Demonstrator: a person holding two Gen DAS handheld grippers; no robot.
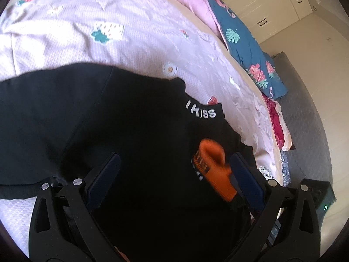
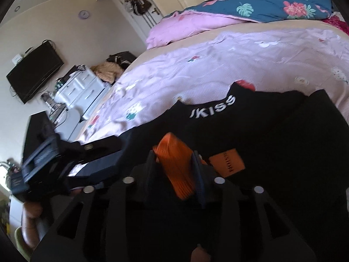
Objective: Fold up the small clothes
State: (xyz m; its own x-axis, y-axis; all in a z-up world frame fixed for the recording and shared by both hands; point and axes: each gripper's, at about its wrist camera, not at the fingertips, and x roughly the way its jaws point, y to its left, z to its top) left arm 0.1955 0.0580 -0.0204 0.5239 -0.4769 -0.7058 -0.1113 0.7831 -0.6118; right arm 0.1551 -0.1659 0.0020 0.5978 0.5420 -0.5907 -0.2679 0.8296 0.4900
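Black knit garment (image 1: 109, 120) with white "KISS" lettering at its neck and an orange ribbed trim (image 2: 178, 166) lies spread on the bed, right under both of your tools. Nearest to you, your right tool (image 2: 175, 163) is clamped on that orange ribbed piece, its pads pressed against either side. Your left tool (image 1: 174, 170) hangs over the black cloth with its blue pads (image 1: 104, 174) wide apart and nothing between them; the orange trim sits just inside its right pad. An orange rectangular label (image 2: 226, 162) shows beside the pinched trim.

Beyond the garment runs the pale lilac bedsheet (image 1: 130, 43) printed with strawberries and flowers, and past that a pink blanket (image 2: 185, 28) and a teal floral duvet (image 2: 261, 2) heaped at the far side.

From here I'd judge the main risk is lifting only the trim: the stretchy rib may pull away while the body stays flat, skewing your fold. Your left tool may also close on a single layer, or catch the bedsheet beneath, since black on black hides the edges. Watch too that the two tools don't collide; they are very near.
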